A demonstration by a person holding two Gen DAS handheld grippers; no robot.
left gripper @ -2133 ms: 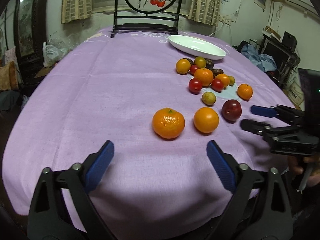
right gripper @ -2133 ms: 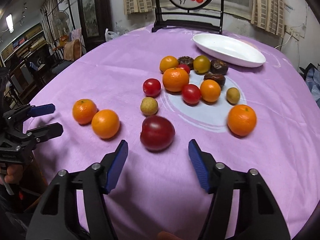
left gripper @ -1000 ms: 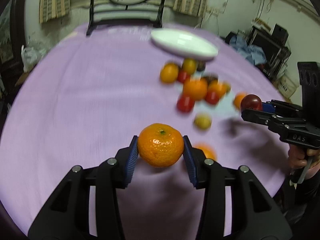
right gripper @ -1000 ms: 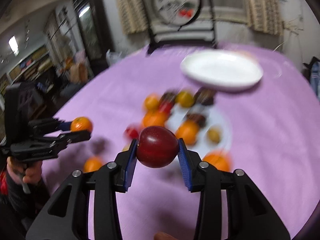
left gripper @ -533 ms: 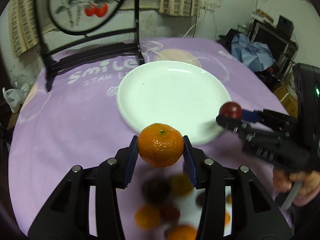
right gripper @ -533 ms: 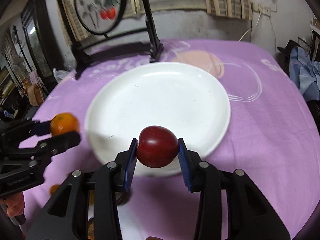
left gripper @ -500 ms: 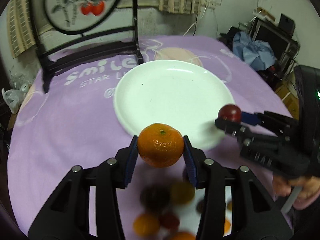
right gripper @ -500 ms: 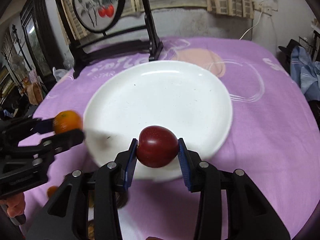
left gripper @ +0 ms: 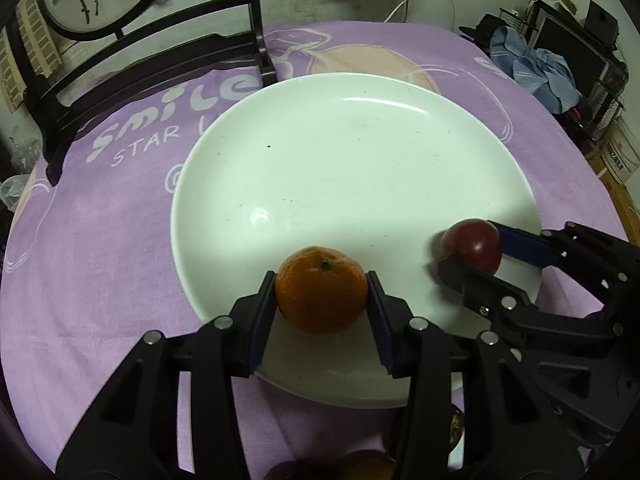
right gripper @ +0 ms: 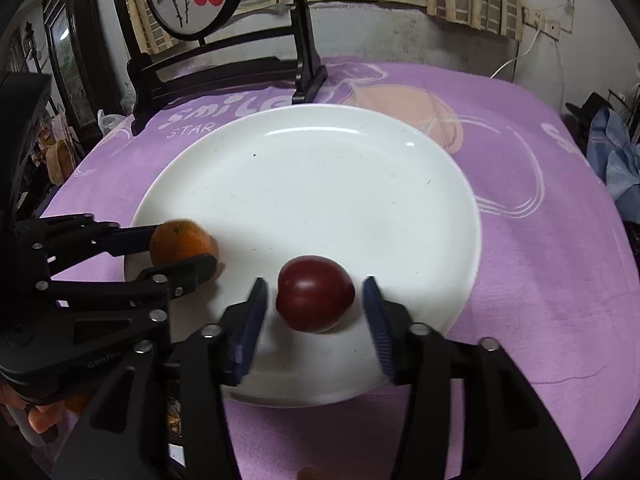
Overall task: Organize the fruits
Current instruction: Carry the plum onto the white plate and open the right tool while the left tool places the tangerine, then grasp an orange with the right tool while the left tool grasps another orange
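Observation:
A white plate [left gripper: 352, 168] lies on the purple tablecloth; it also shows in the right wrist view [right gripper: 320, 184]. My left gripper [left gripper: 322, 306] is shut on an orange mandarin [left gripper: 322, 288] over the plate's near edge; the mandarin shows at the plate's left edge in the right wrist view [right gripper: 180, 240]. My right gripper [right gripper: 316, 316] has its jaws apart from a dark red plum [right gripper: 316, 294] that sits on the plate's near part. In the left wrist view the plum [left gripper: 472, 244] is at the plate's right edge between the right gripper's fingers [left gripper: 472, 280].
A black wooden stand [right gripper: 224, 64] with a round painted panel stands on the cloth just behind the plate. Other fruits [left gripper: 360, 468] lie below the plate's near rim, mostly hidden by the grippers. Clutter and blue cloth [left gripper: 536, 72] lie beyond the table's right edge.
Both grippers have come down and forward over the plate. The right jaws have opened and the plum now rests on the plate. The left gripper still holds the mandarin.

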